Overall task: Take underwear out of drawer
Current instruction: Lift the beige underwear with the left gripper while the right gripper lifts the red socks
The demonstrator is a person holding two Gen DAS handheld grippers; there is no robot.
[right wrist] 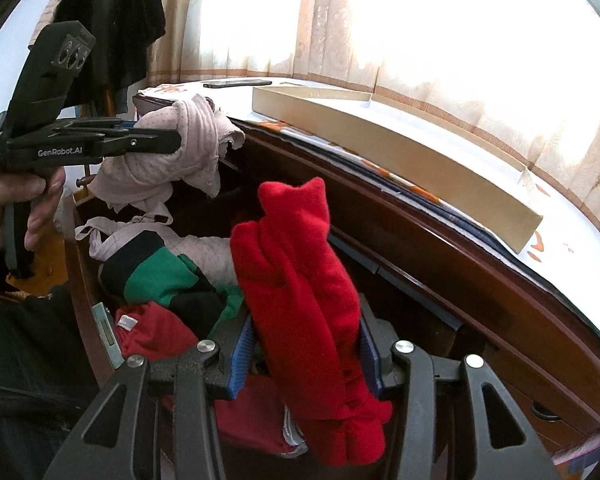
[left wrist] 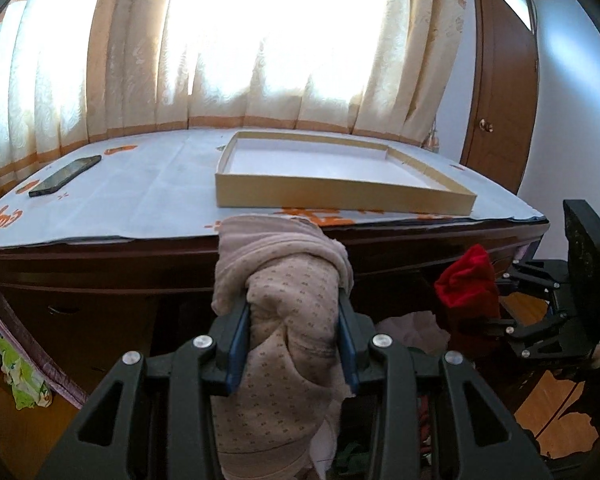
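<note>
Dotted beige underwear (left wrist: 296,300) clamped in L gripper (left wrist: 294,344), bunched red pair (right wrist: 304,280) in R gripper (right wrist: 306,356).

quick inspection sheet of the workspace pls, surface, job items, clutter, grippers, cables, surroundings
surface: dresser top under a white printed cover; a shallow cardboard tray on it, nothing seen inside.
job's things: beige dotted underwear and red underwear, both lifted above the open drawer; green-and-black garment, another red piece and more beige pieces lie in it.
clutter: phone lying on the dresser top, apart from the tray.
grippers: left gripper shut on the beige underwear; right gripper shut on the red underwear.
cables: nothing seen.
surroundings: backlit curtains, wooden door, dark clothes hanging.
</note>
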